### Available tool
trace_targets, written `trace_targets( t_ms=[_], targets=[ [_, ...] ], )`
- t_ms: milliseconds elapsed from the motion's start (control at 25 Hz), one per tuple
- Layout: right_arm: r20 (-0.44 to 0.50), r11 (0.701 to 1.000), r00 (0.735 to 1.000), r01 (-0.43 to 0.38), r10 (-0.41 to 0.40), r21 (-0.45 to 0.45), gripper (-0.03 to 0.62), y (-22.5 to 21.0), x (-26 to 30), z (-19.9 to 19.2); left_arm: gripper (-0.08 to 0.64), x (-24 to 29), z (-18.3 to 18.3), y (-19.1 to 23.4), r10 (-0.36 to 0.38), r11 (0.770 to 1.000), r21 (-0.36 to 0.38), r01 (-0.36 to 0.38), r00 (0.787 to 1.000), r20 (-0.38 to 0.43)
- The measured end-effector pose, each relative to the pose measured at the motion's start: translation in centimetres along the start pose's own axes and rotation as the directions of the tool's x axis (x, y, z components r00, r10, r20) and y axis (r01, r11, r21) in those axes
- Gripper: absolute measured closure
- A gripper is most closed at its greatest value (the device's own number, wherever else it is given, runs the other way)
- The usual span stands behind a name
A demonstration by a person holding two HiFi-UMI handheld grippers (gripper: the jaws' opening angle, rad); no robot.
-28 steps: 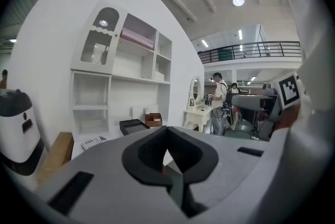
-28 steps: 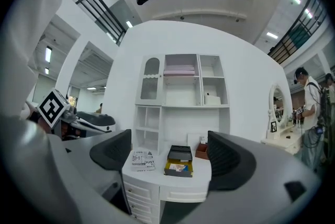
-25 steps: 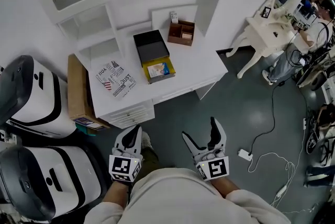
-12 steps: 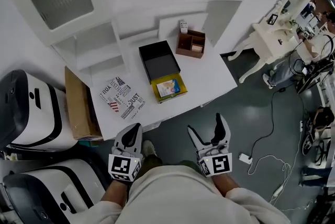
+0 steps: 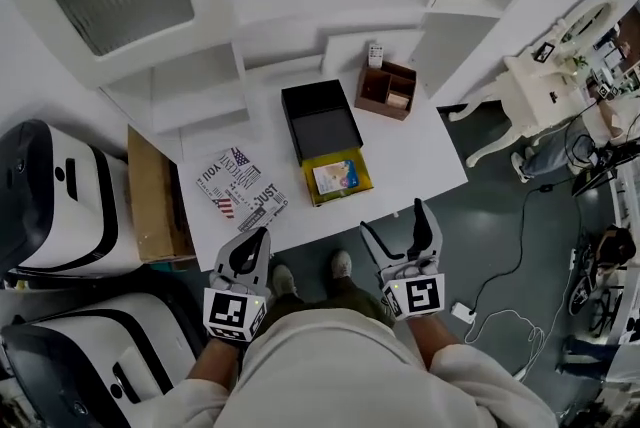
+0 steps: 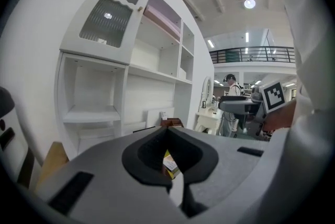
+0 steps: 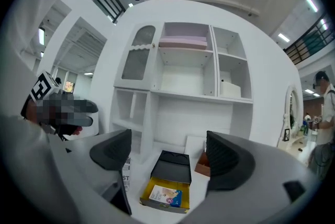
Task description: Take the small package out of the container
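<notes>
We are just at the start. The small package (image 5: pixel 336 176) lies in the yellow box (image 5: pixel 365 176) on the bench (image 5: pixel 420 156), well apart from us. Our right tongs (image 5: pixel 396 224) are spread wide. Our left tongs (image 5: pixel 257 244) are pressed together and empty. Next, we think the right tongs must reach over the package.

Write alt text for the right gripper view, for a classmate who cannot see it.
The right gripper, jaws open and empty, frames an open black-and-yellow container on a white desk, with a small package lying in its yellow part. A brown organizer sits just right of the container, and white shelves rise behind.
</notes>
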State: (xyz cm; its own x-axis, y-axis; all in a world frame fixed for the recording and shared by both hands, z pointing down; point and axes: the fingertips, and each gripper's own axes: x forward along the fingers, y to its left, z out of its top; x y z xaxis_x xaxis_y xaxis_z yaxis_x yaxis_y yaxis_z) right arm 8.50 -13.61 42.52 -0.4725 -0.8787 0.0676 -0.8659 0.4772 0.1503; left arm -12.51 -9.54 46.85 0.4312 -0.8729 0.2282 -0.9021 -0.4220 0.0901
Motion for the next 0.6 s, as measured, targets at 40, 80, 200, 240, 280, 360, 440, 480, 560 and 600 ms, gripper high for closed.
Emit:
trace_targets(
  t_ms=[40,80,200,240,280,360,440,480,560,600],
  targets=[
    [-0.008,1.000,1.000,-0.022,0.022,-0.010,0.158,-0.2,0.9,-0.5,0.552,0.2,0.0,0.3,0.016,1.000,0.002,-0.016,1.000,0.000],
    [-0.018,0.999,0.999,-0.046,0.046,-0.021,0.158,-0.4,1.7,-1.1,0.552,0.4,0.0,0.6,0.035,0.999,0.000,-0.035,0.999,-0.001],
    [-0.051,0.989,0.990,-0.132,0.129,-0.061,0.158,-0.8,4.1,-2.7,0.552,0.7,-0.1,1.1,0.105,0.994,-0.021,-0.105,0.994,-0.005],
    [-0.067,0.983,0.985,-0.164,0.159,-0.077,0.158,-0.9,4.8,-3.3,0.552,0.8,-0.1,1.2,0.127,0.991,-0.030,-0.127,0.992,-0.006],
    [-0.090,0.976,0.978,-0.197,0.189,-0.093,0.158,-1.0,5.5,-4.0,0.552,0.9,0.0,1.3,0.146,0.989,-0.038,-0.146,0.989,-0.008],
    [-0.150,0.955,0.957,-0.267,0.248,-0.126,0.158,-0.9,6.9,-5.5,0.552,1.3,0.0,1.4,0.178,0.983,-0.049,-0.178,0.984,-0.012],
    [-0.175,0.923,0.934,-0.340,0.311,-0.178,0.158,-0.8,8.4,-7.0,0.552,1.6,-0.2,1.5,0.202,0.978,-0.058,-0.203,0.979,-0.019],
    [-0.197,0.906,0.921,-0.373,0.337,-0.197,0.158,-0.7,9.0,-7.8,0.552,1.8,-0.4,1.5,0.212,0.975,-0.062,-0.214,0.977,-0.026],
    [-0.261,0.876,0.891,-0.430,0.372,-0.220,0.158,-0.6,10.0,-9.8,0.552,1.9,-0.8,1.5,0.233,0.969,-0.071,-0.235,0.972,-0.041],
    [-0.289,0.856,0.875,-0.458,0.388,-0.239,0.158,-0.7,10.5,-11.0,0.552,1.9,-1.0,1.5,0.244,0.966,-0.076,-0.247,0.969,-0.048]
  ],
)
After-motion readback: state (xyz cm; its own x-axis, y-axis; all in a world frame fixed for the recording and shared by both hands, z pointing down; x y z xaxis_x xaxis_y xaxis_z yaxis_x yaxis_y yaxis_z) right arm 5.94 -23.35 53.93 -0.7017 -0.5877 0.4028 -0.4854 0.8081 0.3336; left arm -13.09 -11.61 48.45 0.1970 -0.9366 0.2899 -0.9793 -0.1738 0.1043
